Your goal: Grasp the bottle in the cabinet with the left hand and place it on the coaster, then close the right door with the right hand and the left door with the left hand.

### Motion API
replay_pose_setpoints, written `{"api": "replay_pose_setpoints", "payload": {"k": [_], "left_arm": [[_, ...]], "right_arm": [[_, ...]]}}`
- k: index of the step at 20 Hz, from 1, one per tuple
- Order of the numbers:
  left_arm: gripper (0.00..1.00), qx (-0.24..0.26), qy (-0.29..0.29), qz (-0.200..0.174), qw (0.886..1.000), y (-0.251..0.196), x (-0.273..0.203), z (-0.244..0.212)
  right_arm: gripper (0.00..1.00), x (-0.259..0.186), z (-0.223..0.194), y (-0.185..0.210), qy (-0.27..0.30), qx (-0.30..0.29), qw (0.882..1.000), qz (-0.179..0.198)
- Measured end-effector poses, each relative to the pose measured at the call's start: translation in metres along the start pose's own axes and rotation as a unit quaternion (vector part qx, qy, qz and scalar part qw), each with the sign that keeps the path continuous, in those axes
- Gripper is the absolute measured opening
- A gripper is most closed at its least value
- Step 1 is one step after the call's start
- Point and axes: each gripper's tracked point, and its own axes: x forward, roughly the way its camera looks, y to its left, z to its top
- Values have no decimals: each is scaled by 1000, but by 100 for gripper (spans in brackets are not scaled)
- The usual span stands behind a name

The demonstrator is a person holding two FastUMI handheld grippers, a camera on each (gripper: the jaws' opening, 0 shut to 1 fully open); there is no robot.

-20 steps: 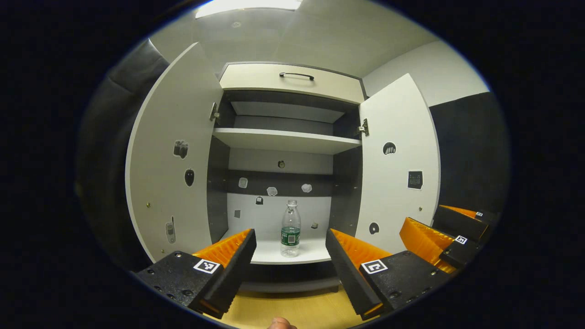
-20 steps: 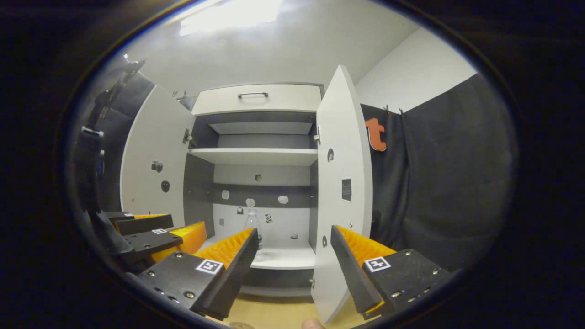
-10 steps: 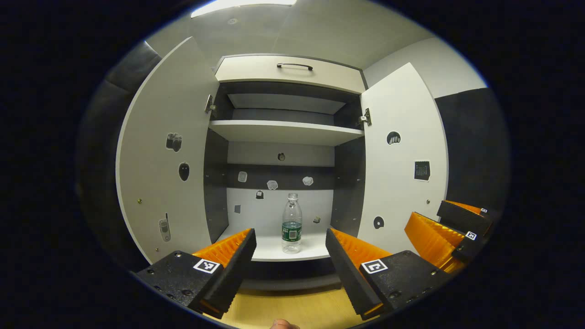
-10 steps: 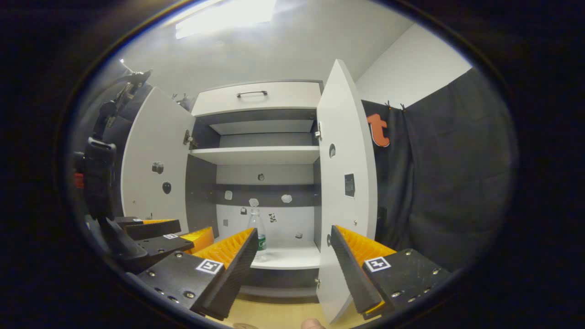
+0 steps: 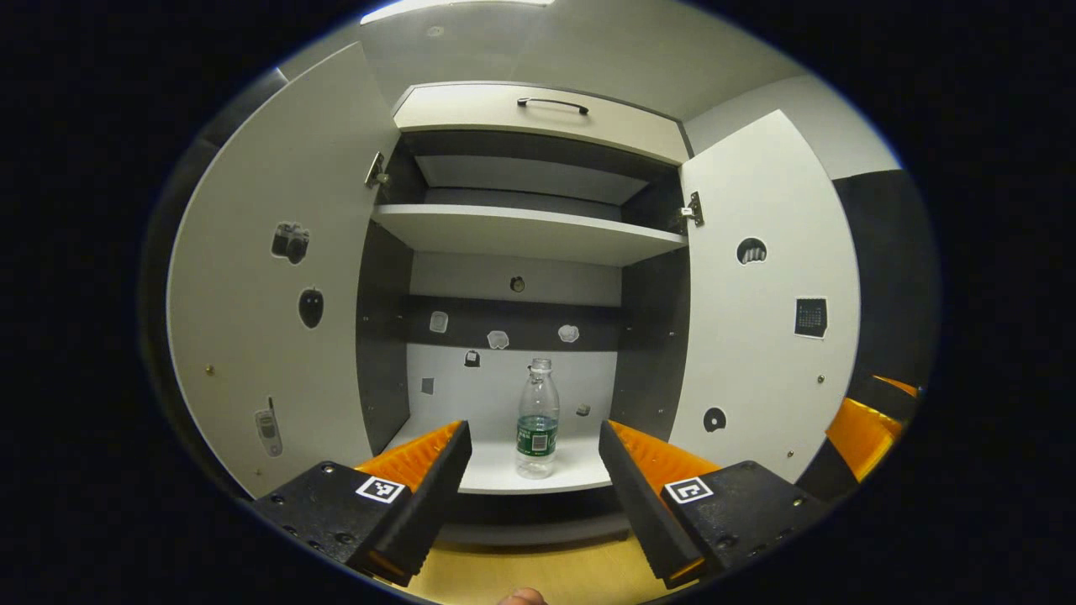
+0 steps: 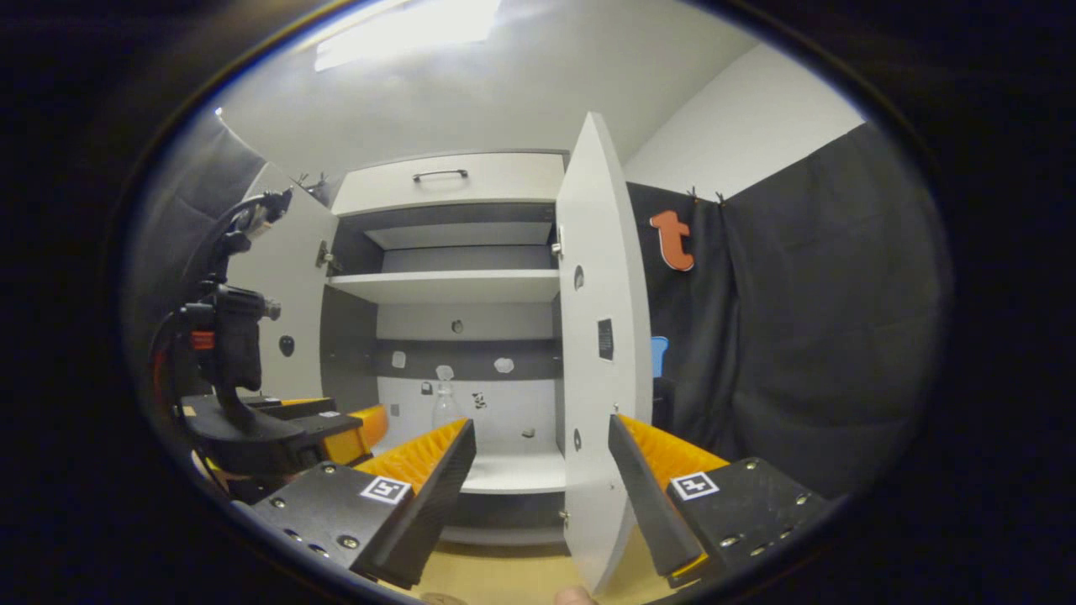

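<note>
- In the left gripper view the left door (image 5: 269,286) stands swung wide open at the left, its inner face carrying small stickers.
- Next comes the open cabinet (image 5: 538,126), with a handled panel on top and a white upper shelf (image 5: 525,235) below it.
- The bottle (image 5: 536,418) stands upright on the white bottom shelf (image 5: 504,466), near its front edge and about midway between the side walls; it is clear, with a green label.
- The left gripper (image 5: 531,470) points at the bottle with its jaws spread wide and nothing between them; the bottle appears in the gap, well apart from both fingers.
- The right door (image 5: 765,302) is also open, and at the far right of this view a part of the right gripper (image 5: 866,424) peeks in.
- In the right gripper view the left gripper (image 6: 277,428) appears from the side at the left, with its upright handle above it, ahead of the cabinet.
- Here the bottle (image 6: 443,407) is half hidden behind the right gripper's left finger (image 6: 420,470), so only its neck and shoulder are clear.
- The right gripper (image 6: 542,479) has its jaws wide and holds nothing; the right door (image 6: 601,353) is seen nearly edge-on, its lower part in the gap between the fingers.
- A strip of wooden counter (image 6: 504,576) lies below the cabinet.
</note>
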Motion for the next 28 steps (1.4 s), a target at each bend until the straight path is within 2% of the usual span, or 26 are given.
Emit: {"api": "replay_pose_setpoints", "payload": {"k": [5, 12, 19, 28], "left_arm": [[97, 6, 17, -21, 1000, 2, 68, -6], [97, 19, 48, -9, 999, 20, 157, -39], [97, 19, 58, -3, 998, 19, 201, -52], [96, 33, 79, -7, 996, 13, 239, -73]], "right_arm": [[97, -14, -1, -29, 1, -15, 999, -49], [97, -30, -4, -62, 11, -34, 993, -109], [96, -41, -13, -93, 25, -52, 987, -153], [95, -38, -27, -111, 39, -40, 985, -164]]}}
